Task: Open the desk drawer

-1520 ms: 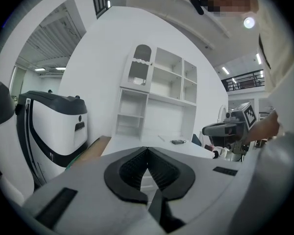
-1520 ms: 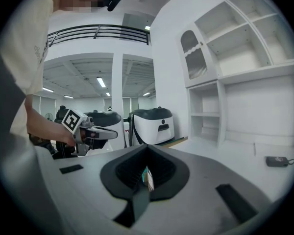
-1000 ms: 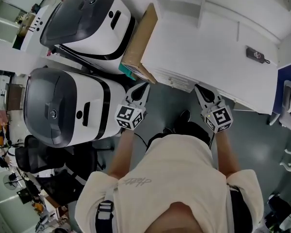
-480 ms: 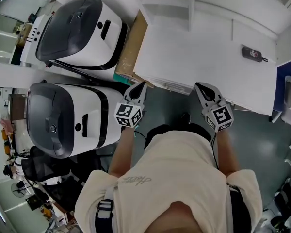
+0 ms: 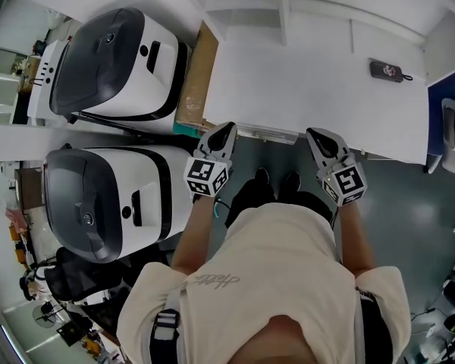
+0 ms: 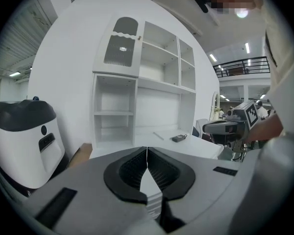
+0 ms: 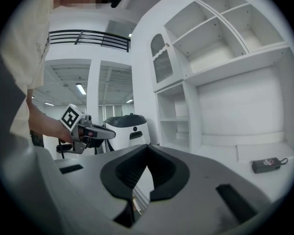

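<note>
Two closed: left gripper [image 5: 228, 128], right gripper [image 5: 313, 134]; drawer seemingly hidden under desk [image 5: 303, 78].

Desk top [image 5: 303, 82] offers open passage, save a small black remote [image 5: 387, 70] far right. Cardboard box [image 5: 188, 89] and white-and-grey machines [image 5: 117, 59] block its left flank.

Wearing cream short-sleeved T-shirt [image 5: 277, 279] with small script print, lower centre of frame; black buckled strap [image 5: 164, 326] at lower left; dark shoes [image 5: 277, 180]. Showing grey shells, black ribbed pads [image 6: 132, 173] and black-and-white marker cubes [image 5: 206, 177] on left gripper [image 5: 227, 127] and right gripper [image 5: 313, 133].
</note>
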`<action>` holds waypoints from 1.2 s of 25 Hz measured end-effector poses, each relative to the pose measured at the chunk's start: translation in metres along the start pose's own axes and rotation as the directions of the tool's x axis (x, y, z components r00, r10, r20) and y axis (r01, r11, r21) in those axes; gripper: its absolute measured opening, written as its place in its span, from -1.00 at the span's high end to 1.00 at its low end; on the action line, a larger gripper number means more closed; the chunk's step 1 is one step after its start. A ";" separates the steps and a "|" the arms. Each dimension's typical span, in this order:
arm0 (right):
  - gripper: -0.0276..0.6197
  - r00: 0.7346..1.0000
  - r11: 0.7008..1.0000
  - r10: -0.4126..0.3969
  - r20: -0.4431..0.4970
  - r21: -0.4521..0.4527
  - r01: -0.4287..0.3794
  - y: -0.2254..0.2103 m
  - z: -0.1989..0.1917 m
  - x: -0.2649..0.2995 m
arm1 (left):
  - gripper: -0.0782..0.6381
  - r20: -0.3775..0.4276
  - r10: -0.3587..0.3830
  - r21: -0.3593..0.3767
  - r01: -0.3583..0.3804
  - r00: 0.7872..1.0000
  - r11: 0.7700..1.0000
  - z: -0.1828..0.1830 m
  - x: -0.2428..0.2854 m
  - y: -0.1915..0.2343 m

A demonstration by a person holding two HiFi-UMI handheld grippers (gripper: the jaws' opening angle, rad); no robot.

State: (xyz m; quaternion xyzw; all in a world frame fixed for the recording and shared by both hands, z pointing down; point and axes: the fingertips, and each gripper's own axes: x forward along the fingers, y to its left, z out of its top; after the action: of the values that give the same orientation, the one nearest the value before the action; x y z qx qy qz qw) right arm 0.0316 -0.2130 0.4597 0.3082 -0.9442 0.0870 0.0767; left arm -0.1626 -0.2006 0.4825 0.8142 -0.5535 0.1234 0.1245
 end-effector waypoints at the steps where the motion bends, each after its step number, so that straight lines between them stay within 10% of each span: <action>1: 0.91 1.000 1.000 -0.015 0.001 -0.001 0.015 -0.001 0.002 -0.001 | 0.76 0.004 -0.011 0.005 0.011 1.000 1.000 0.003 0.002 0.000; 30: 0.91 0.982 0.983 -0.186 0.045 0.018 0.185 0.028 0.048 -0.007 | 0.48 0.080 -0.146 0.001 0.146 0.986 0.989 0.057 0.001 0.034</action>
State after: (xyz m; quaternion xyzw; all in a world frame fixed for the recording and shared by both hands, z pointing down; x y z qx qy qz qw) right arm 0.0166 -0.1970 0.4084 0.3973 -0.9123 0.0787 0.0603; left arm -0.1905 -0.2331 0.4313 0.8564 -0.4973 0.0802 0.1129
